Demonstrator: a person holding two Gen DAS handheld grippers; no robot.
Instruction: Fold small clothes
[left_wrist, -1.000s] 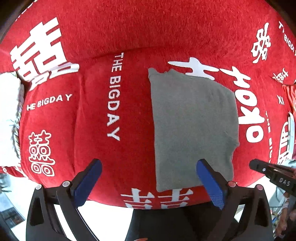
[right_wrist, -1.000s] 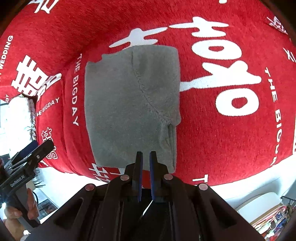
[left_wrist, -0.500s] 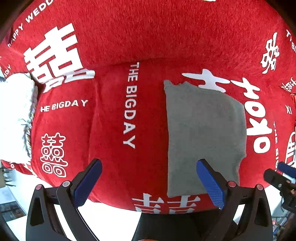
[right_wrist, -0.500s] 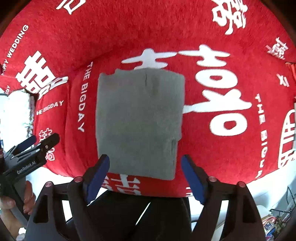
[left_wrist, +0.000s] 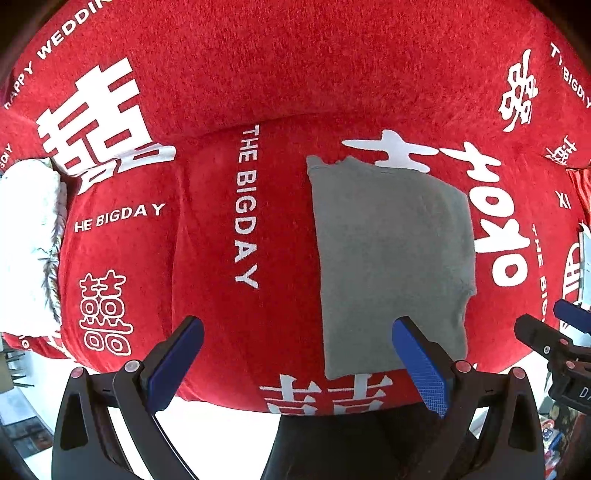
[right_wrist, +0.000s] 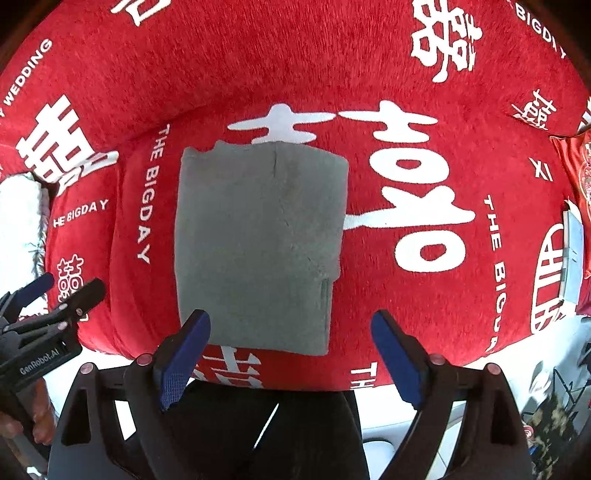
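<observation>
Left gripper is spread wide, holding nothing, fingers pointing over the near edge of the red printed cover. Right gripper is likewise wide and empty, hovering at the near edge. The folded grey garment lies flat at centre frame, touched by neither.

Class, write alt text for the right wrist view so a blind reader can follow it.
A grey folded garment lies flat on a red cloth printed with white characters and "THE BIGDAY". The right gripper is open and empty, its blue fingertips near the garment's close edge. The left gripper shows at the left edge.
</observation>
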